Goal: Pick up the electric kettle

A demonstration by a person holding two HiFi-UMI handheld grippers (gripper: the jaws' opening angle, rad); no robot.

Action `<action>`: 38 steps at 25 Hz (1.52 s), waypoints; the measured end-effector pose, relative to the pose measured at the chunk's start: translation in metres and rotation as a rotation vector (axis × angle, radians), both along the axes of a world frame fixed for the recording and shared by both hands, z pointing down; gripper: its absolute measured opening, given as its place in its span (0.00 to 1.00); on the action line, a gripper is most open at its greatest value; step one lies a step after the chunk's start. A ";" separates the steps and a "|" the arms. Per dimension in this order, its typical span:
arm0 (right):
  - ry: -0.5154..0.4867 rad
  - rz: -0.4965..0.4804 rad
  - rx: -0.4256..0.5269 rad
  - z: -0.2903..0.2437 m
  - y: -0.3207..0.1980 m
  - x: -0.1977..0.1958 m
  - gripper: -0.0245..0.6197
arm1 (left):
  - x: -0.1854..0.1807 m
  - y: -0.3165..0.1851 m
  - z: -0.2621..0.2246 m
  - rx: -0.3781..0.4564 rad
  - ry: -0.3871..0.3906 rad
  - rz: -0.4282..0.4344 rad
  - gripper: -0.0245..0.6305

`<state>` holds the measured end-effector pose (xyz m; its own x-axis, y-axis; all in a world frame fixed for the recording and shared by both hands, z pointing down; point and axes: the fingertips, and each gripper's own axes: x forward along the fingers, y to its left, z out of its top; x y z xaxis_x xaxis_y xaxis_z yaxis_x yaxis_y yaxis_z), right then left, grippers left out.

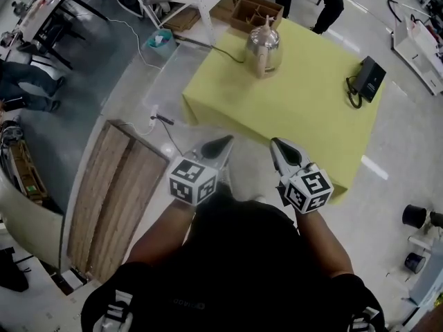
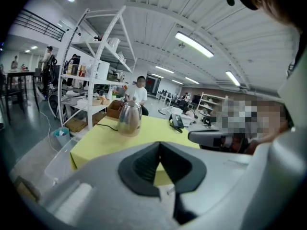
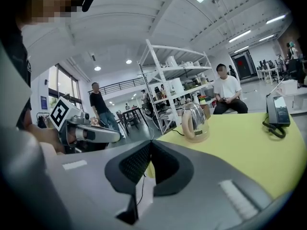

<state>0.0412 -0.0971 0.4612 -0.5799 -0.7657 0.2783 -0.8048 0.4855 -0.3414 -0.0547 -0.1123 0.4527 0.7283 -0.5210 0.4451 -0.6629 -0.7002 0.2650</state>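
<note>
- The left gripper (image 1: 223,142) and the right gripper (image 1: 278,144) are both closed on nothing, jaw tips pressed together. They are held side by side at the near edge of the table (image 1: 304,116).
- The kettle (image 1: 264,47) stands upright near the far side of the table, well apart from both grippers. Its pale handle (image 1: 259,61) is turned towards the person, and a black cord (image 1: 225,52) runs off its left side.
- The step in hand looks like the approach, with nothing grasped yet. To do it well:
  - open one gripper before it arrives;
  - bring it in level with the handle and close on the handle's middle;
  - lift straight up, without tilting the spout;
  - watch the cord (it may tug if there is little slack).
- The kettle's lid is on, so how much water is inside cannot be told; best to treat it as heavy.
- The wooden crate (image 1: 256,11) beyond the table has dividers, but its contents cannot be made out.
- The teal bin (image 1: 160,40) on the floor left of the table holds something white, perhaps paper.
</note>
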 end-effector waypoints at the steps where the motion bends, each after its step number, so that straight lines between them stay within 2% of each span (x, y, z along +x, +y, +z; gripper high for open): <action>1: 0.003 0.005 -0.002 0.001 -0.006 -0.003 0.05 | -0.003 -0.007 0.001 -0.004 0.000 0.007 0.04; 20: 0.045 0.120 -0.039 0.001 -0.078 -0.046 0.05 | -0.045 -0.092 0.003 -0.029 0.033 0.114 0.04; 38: 0.114 0.232 -0.059 -0.001 -0.111 -0.052 0.05 | -0.049 -0.141 0.007 -0.029 0.070 0.246 0.04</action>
<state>-0.0109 -0.2079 0.4601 -0.3526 -0.8550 0.3804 -0.9273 0.2648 -0.2644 -0.1037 -0.2533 0.4594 0.8612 -0.3124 0.4009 -0.4530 -0.8295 0.3267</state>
